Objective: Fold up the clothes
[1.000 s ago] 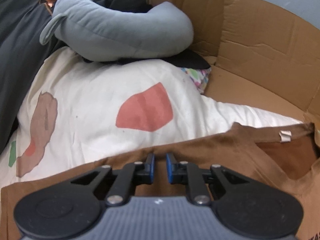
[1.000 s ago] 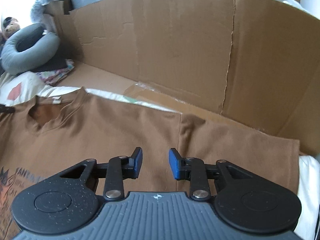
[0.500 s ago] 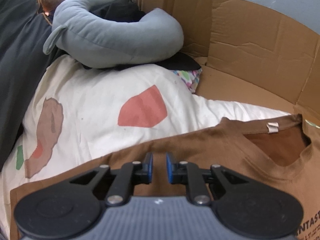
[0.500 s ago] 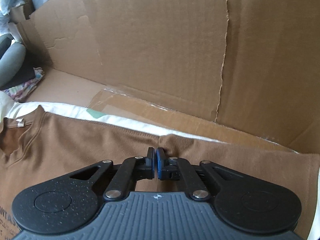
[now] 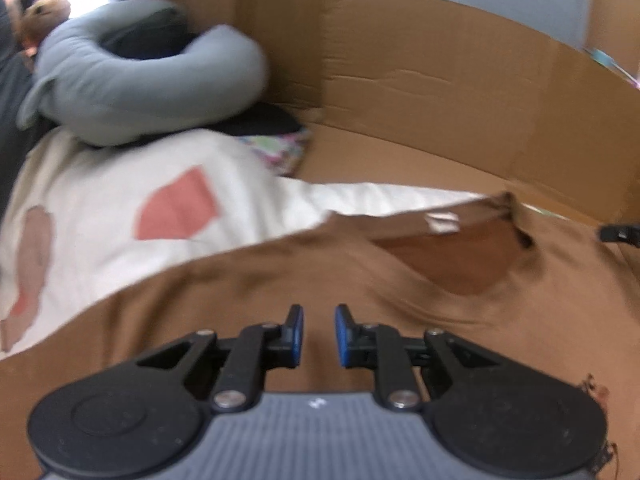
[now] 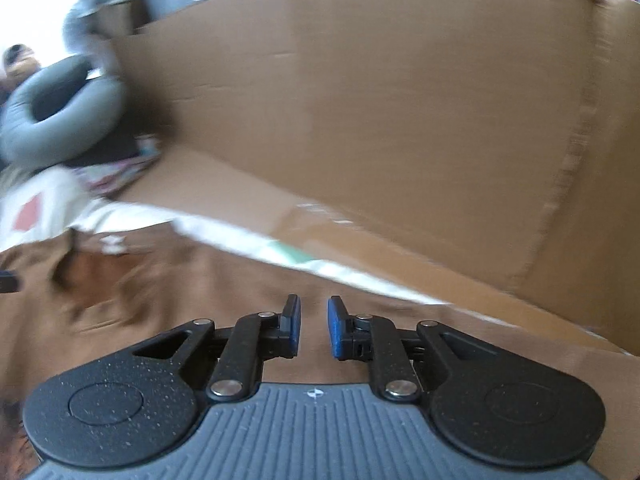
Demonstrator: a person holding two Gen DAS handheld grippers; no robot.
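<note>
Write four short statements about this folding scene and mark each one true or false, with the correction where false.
1. The brown T-shirt lies spread over a white sheet with reddish patches. True.
2. The grey curved pillow rests on top of the T-shirt. False: it lies farther back, at the far end of the sheet, apart from the shirt.
3. A cardboard wall stands behind the shirt. True.
4. The label at the shirt's neckline is black. False: it is white.
</note>
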